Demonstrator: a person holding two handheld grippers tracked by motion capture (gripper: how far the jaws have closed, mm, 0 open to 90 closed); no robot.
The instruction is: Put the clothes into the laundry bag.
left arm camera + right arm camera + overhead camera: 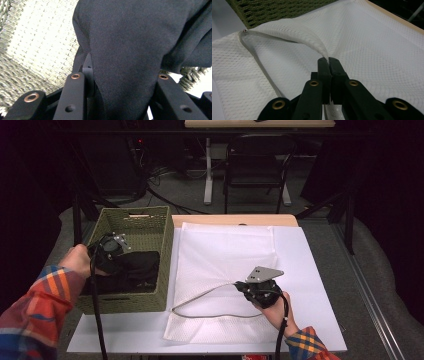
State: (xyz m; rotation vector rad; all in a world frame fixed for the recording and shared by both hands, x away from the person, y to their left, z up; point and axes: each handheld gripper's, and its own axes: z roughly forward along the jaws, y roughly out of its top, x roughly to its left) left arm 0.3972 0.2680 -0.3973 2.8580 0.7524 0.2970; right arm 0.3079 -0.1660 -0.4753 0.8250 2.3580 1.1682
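Two grippers were at work: the left gripper [111,251] had its jaws clamped on a dark garment [130,50] inside the green woven basket [150,222], while the right gripper [328,61] pinched the open edge of the white mesh bag [372,42] lying on the desk [312,285].

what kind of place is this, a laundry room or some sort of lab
Most likely a lab or workshop set up for recording, not a laundry room. A white-covered table stands among dark curtains, with a folding chair, another desk and floor cables behind it. Only the woven basket and white mesh bag suggest laundry.
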